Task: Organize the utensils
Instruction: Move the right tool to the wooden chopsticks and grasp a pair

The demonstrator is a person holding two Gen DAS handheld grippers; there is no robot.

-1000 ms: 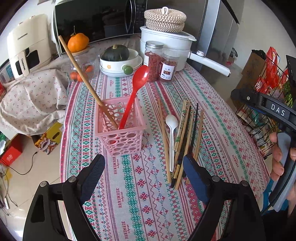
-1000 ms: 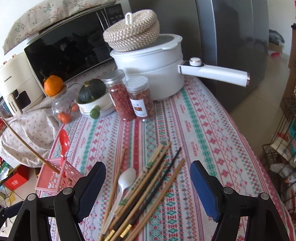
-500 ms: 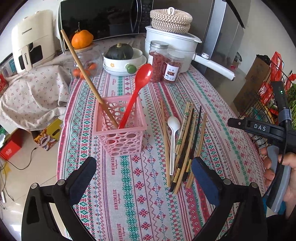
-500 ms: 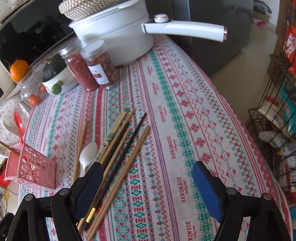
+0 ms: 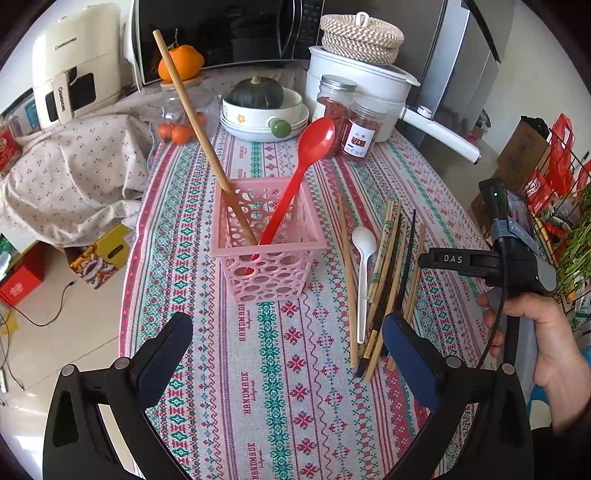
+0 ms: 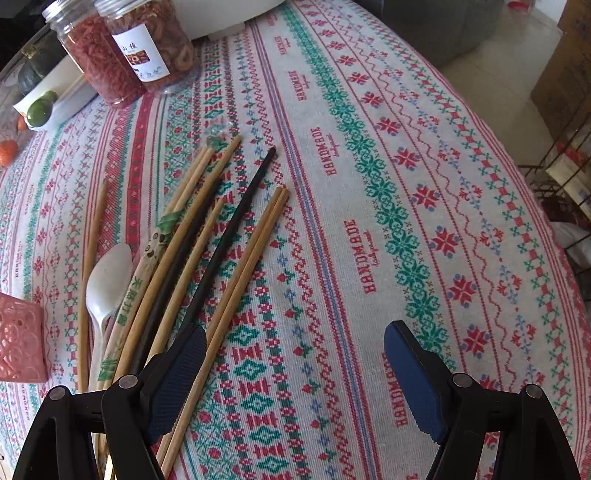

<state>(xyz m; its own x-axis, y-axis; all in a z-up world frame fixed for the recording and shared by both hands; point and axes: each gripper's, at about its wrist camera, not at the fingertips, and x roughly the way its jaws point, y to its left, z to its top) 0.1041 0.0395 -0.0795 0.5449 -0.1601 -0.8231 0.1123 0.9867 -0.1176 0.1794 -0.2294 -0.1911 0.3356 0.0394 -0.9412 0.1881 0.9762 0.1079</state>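
Note:
A pink perforated basket [image 5: 266, 246] stands on the patterned tablecloth and holds a red spoon [image 5: 300, 173] and a long wooden stick [image 5: 201, 129]. To its right lie several wooden and black chopsticks [image 5: 388, 273] and a white spoon [image 5: 362, 266]. My left gripper [image 5: 286, 347] is open and empty, above the cloth in front of the basket. My right gripper [image 6: 295, 365] is open and empty, low over the cloth; its left finger [image 6: 177, 376] is over the near ends of the chopsticks [image 6: 207, 251]. The white spoon [image 6: 105, 280] and a corner of the basket [image 6: 20, 339] show at the left.
At the back stand two jars [image 5: 347, 118], a white pot [image 5: 369, 85] with a long handle and woven lid, a bowl with a green squash [image 5: 260, 107], a microwave [image 5: 229, 33] and an orange [image 5: 181, 62]. A wire rack [image 5: 561, 192] stands off the table's right edge.
My right gripper has dropped down and forward toward the chopsticks, so the pot has left its view. My left gripper has drawn back and risen a little; the right gripper's body shows further into its view.

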